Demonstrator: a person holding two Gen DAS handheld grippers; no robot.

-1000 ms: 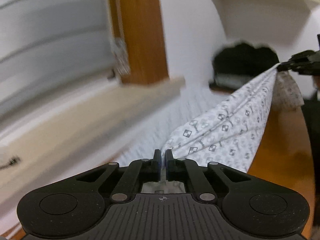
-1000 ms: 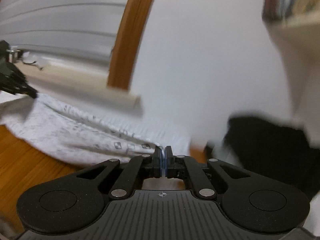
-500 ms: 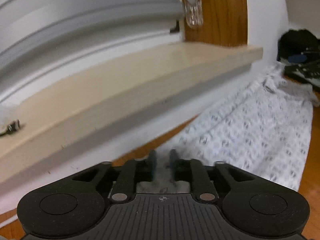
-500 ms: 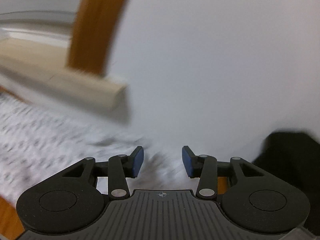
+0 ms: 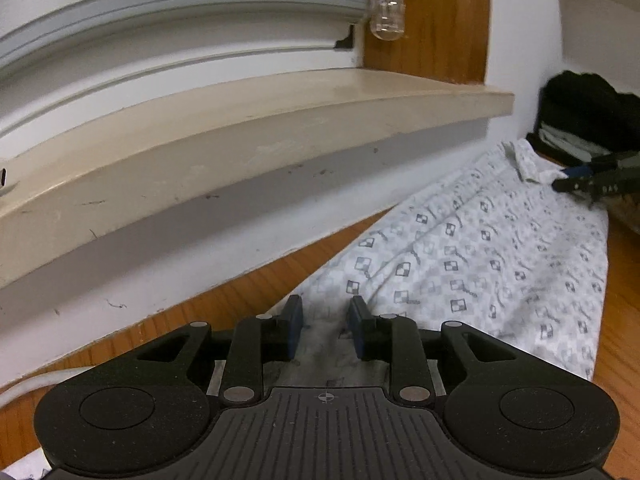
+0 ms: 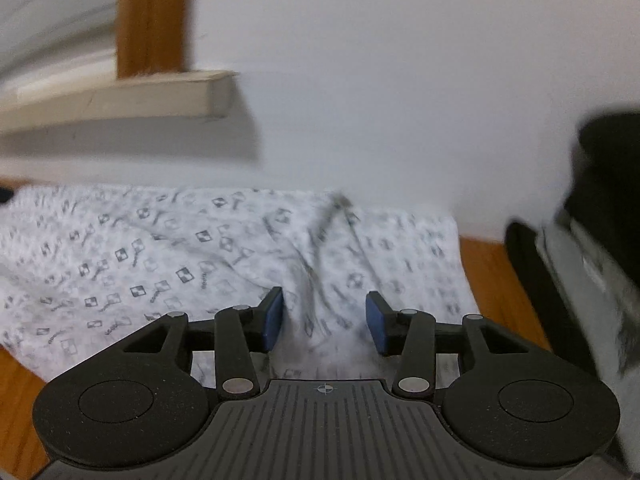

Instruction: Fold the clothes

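Patterned garment (image 5: 472, 264) spread flat on the wooden desk (image 5: 248, 292), far edge close along the wall under the window sill (image 5: 240, 120), presumably laid out so a fold can be set cleanly. Left gripper (image 5: 325, 320) low over the near corner of the cloth, tilted down toward the desk, blue-padded fingers (image 5: 294, 322) parted a little, having just been opening; fabric lying in the gap but not pinched, so released rather than gripped. Right gripper (image 6: 324, 322) likewise angled down over the other end, fingers (image 6: 274, 320) standing wider apart, also just opened, a rumpled ridge of cloth rising between them without either pad pressing on it. Seen from the left wrist, right gripper's tip (image 5: 592, 180) sits by the far corner of the garment, near a dark pile of things (image 5: 588, 108) against the wall. Judged from this: cloth just laid down and let go, both hands poised low for the next pinch; loose ridge at the right end likely wants smoothing before the fold
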